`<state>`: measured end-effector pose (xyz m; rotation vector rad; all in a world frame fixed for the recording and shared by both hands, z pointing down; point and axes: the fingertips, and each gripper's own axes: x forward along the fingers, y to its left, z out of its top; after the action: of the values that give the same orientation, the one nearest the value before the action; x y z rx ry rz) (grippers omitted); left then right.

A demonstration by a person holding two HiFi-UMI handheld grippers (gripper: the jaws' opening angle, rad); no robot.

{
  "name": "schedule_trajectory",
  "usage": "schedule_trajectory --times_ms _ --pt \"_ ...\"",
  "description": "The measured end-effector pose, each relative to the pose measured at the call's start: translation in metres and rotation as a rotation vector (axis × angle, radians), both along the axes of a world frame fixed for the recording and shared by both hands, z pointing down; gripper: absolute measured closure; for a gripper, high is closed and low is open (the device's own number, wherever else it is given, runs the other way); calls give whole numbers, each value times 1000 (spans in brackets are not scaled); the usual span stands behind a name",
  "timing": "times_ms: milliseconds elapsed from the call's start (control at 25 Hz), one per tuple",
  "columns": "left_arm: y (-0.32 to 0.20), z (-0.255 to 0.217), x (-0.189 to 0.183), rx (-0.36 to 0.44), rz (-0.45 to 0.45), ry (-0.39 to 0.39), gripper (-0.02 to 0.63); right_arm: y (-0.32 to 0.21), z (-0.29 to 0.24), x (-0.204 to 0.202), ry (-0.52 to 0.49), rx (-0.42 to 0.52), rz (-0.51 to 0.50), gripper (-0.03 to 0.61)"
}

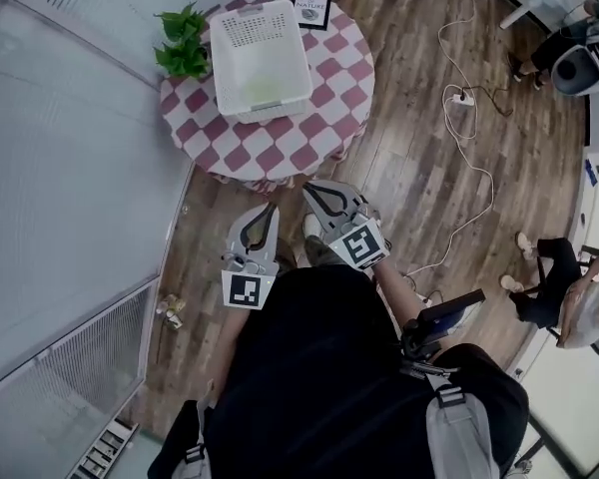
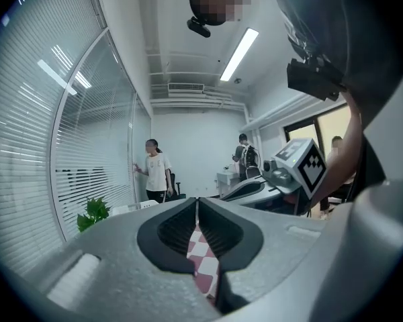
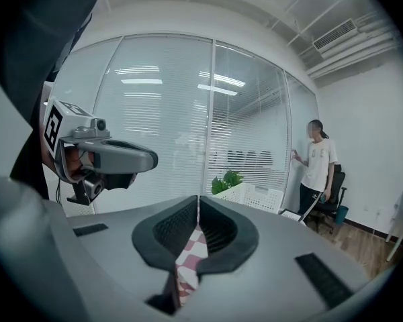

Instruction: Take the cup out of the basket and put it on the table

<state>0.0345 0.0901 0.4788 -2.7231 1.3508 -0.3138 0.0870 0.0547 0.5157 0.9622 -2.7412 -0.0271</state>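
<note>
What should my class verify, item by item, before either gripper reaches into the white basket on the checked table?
1. Basket stands upright on the table: ok.
2. Cup is in the basket: cannot tell; only a pale green shape shows inside.
3. Left gripper is open for a grasp: not ok; its jaws are shut with nothing held.
4. Right gripper is open for a grasp: not ok; its jaws are also shut with nothing held.
5. Grippers are at the basket: not ok; both are short of the table's near edge.
6. Bare table is free for setting the cup down: ok, to the right of the basket.
</note>
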Motion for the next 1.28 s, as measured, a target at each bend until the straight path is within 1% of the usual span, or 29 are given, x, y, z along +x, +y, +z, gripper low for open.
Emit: schedule_trajectory --times_ms 120,200,240,320,400,480,640,760,920,1000,1080,1200,1280 --pt "-17 2 -8 -13 -21 10 607 -24 -1 -4 11 -4 -4 566" --pt "-31 2 -12 7 -16 0 607 -40 -1 -8 24 9 -16 566" --pt "-38 3 -15 2 -24 14 607 -48 -1 -10 28 9 -18 566" --pt "-53 9 -24 -42 -52 62 607 -64 -1 -17 33 7 -18 566" --pt "-68 13 -31 -61 -50 83 607 -80 2 -24 57 7 -22 566" --pt "-85 13 -36 -48 -28 82 607 -96 5 -30 83 -3 -24 566" --pt "-117 6 -48 -6 9 57 607 -132 19 -37 118 -55 -41 566" --pt "-137 -1 -61 9 3 48 607 -163 26 -42 191 -66 -64 565" --pt "-157 3 -86 7 -26 50 607 -208 35 -58 296 -58 -107 560" --pt "-161 8 -100 -6 -52 51 607 -226 39 -70 338 -73 -146 535" --pt "-163 14 -111 -32 -87 45 607 -243 46 -82 388 -97 -199 495" --pt "-169 19 -124 -49 -135 58 607 -268 66 -96 501 -140 -266 468" --pt "-173 22 -137 -54 -161 64 607 -278 90 -107 584 -195 -316 423"
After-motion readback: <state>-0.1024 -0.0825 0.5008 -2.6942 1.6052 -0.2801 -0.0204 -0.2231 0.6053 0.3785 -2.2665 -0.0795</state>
